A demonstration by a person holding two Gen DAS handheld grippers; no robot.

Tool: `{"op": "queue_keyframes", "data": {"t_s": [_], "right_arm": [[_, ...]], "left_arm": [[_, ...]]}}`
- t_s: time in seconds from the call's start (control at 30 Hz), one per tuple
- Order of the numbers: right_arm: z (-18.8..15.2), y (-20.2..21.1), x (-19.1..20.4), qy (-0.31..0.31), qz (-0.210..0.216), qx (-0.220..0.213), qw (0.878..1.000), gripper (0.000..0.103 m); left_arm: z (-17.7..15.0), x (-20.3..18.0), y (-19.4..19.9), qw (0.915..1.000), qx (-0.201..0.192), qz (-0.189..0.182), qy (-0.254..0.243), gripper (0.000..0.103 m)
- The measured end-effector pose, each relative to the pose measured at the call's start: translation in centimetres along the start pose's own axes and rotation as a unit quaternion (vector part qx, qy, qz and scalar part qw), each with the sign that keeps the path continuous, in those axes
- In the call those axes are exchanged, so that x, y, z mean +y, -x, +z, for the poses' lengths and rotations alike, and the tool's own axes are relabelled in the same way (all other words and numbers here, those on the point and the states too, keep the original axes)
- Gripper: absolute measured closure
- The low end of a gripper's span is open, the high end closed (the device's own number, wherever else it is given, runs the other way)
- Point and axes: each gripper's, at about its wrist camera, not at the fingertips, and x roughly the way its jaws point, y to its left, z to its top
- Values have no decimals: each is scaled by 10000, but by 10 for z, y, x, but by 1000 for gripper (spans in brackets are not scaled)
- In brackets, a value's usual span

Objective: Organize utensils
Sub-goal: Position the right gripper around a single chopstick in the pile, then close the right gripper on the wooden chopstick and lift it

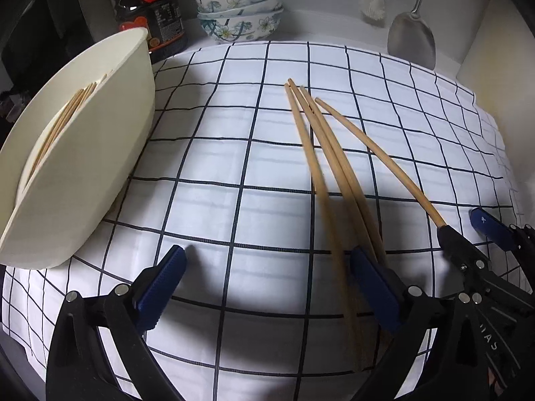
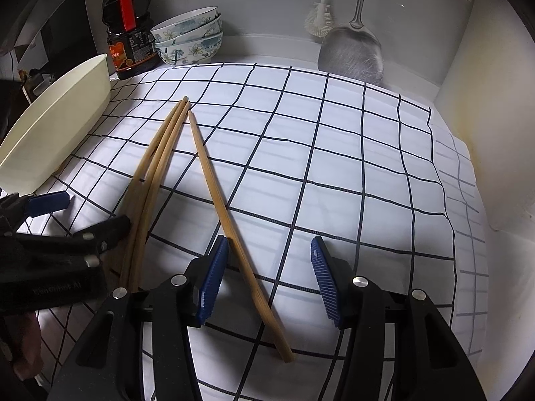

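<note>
Several wooden chopsticks (image 1: 321, 153) lie on the checked cloth (image 1: 217, 167); three form a bundle (image 2: 150, 167) and one lies apart (image 2: 214, 187). My left gripper (image 1: 271, 267) is open, its right finger (image 1: 374, 284) beside the bundle. My right gripper (image 2: 267, 267) is open low over the cloth, and the single chopstick runs between its jaws next to the left finger (image 2: 214, 274). A cream tub (image 1: 83, 153) at the left holds more chopsticks (image 1: 63, 120). The right gripper also shows in the left wrist view (image 1: 464, 230).
At the back stand stacked flowered bowls (image 1: 239, 10), a dark sauce bottle (image 2: 128, 30), a hanging metal spatula (image 2: 351, 50) and a white brush (image 2: 321, 20). A white wall (image 2: 474, 117) bounds the right side. The left gripper's arm (image 2: 67, 244) lies close at left.
</note>
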Motion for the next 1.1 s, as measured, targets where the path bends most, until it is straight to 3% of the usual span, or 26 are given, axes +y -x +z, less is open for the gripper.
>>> {"op": "queue_keyframes", "data": {"t_s": [0.2,0.3,0.43,0.5,0.57,0.73,0.93,1.1], "right_arm": [[3,-4,0,38,28,-37,10000,53],[7,-6,2,78,56,-54,9999,54],[11,-8,8,212,182,-62,9996,69],[13,-9,14,338,248,-47,9991,82],[14,-9,19,429,266,-25,9987,91],[15,-9,22,455,284,22,9986,95],[12,-5,16,169,392,89,9990,97],[11,10,11,-127,433,58,9990,97]], "left_arm": [[4,0,-2,10000,2,21,94,7],[7,-3,0,10000,-57,-4,43,15],[8,-8,3,9999,-138,-52,-45,37],[9,-12,6,9997,-175,-97,-127,49],[9,-16,7,9995,-198,-140,-213,68],[8,-21,9,9990,-161,-216,-364,94],[6,-17,12,9985,-51,-357,-414,96],[12,-12,31,9972,-228,-505,-496,96]]}}
